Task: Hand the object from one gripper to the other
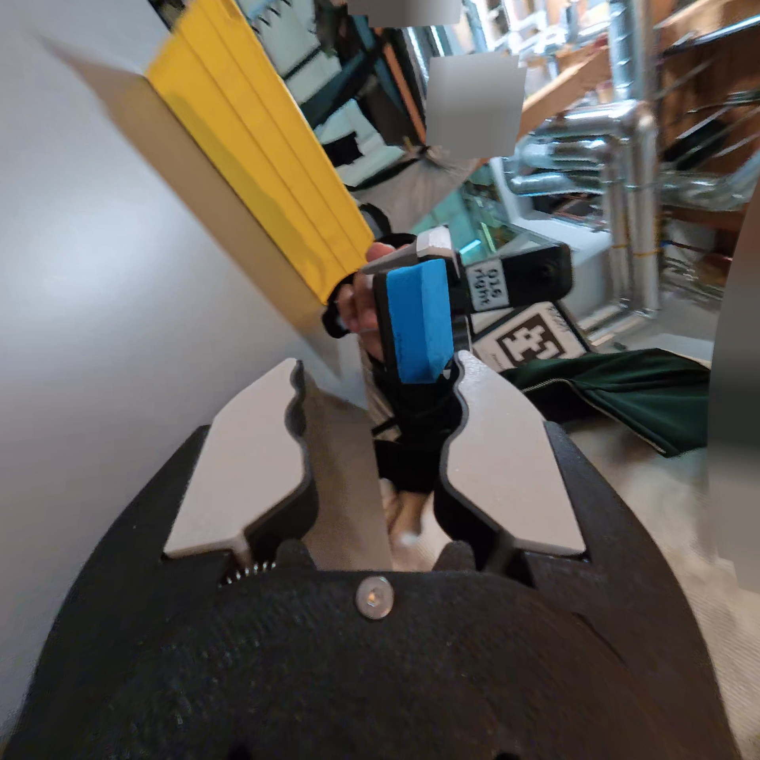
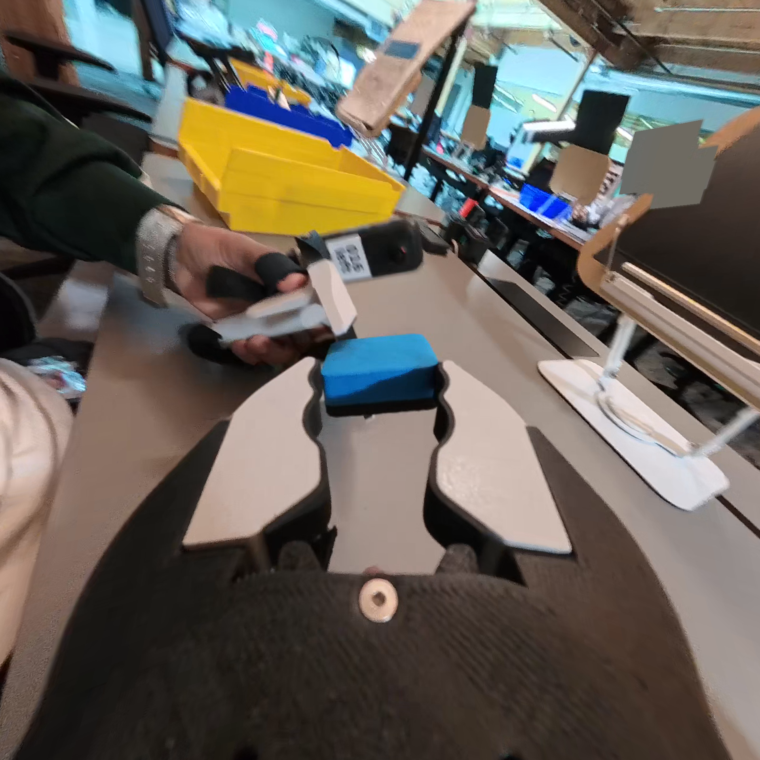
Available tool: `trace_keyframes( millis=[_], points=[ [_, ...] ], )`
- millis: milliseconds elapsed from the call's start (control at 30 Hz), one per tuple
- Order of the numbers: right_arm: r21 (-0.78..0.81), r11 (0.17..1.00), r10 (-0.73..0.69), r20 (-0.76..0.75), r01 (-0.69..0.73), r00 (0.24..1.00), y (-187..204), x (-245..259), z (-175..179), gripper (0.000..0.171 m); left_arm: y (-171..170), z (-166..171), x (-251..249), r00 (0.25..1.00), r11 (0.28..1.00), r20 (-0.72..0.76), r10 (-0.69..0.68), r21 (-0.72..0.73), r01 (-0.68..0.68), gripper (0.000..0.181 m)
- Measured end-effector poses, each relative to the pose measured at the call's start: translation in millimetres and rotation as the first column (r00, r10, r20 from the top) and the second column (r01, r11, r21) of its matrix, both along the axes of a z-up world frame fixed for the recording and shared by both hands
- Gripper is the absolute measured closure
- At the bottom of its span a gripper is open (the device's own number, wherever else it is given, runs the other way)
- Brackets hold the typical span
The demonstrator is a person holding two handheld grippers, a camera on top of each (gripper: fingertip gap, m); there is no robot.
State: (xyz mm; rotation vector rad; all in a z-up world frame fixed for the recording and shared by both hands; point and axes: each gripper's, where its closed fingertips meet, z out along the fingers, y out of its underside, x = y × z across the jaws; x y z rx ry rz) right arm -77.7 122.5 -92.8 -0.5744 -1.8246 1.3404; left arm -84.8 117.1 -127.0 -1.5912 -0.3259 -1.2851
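Jaws of the right gripper are closed part-way on a blue block with a black underside, pinched between the fingertips above the grey table. Just beyond it the left gripper, held in a person's hand, comes close to the block's far edge; in its own view its jaws stand wide apart, holding nothing. Farther back on the table sits a yellow bin.
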Motion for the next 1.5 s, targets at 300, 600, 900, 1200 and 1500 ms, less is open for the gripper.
trace_keyframes(
  millis=[300,600,900,1200,1500],
  points=[
    [0.537,0.8,-0.323,0.008,0.268,0.946,-1.0,-16.3,-40.8,0.118,3.0,-8.0,-17.1,0.876,0.977,-0.447,0.182,-0.019,-0.213,0.121],
    [0.677,0.671,-0.37,-0.048,0.303,0.928,-18.0,-16.6,-47.9,0.118,5.6,-24.2,-0.6,0.799,0.982,-0.593,0.097,-0.075,-0.174,0.126],
    [0.468,0.824,-0.336,-0.052,0.32,0.94,-4.5,-19.6,-29.7,0.092,2.4,1.8,-14.2,0.889,0.982,-0.42,0.183,0.038,-0.184,0.128],
    [-0.503,0.857,0.039,0.272,0.108,0.962,1.2,-11.3,8.4,0.11,-10.7,46.0,-11.5,0.996,0.951,-0.018,0.087,0.299,-0.078,0.129],
    [-0.444,0.892,0.027,0.239,0.084,0.971,-3.6,-7.5,10.4,0.123,-13.2,56.8,-5.7,0.997,0.928,0.043,0.061,0.367,-0.072,0.129]
  ],
)
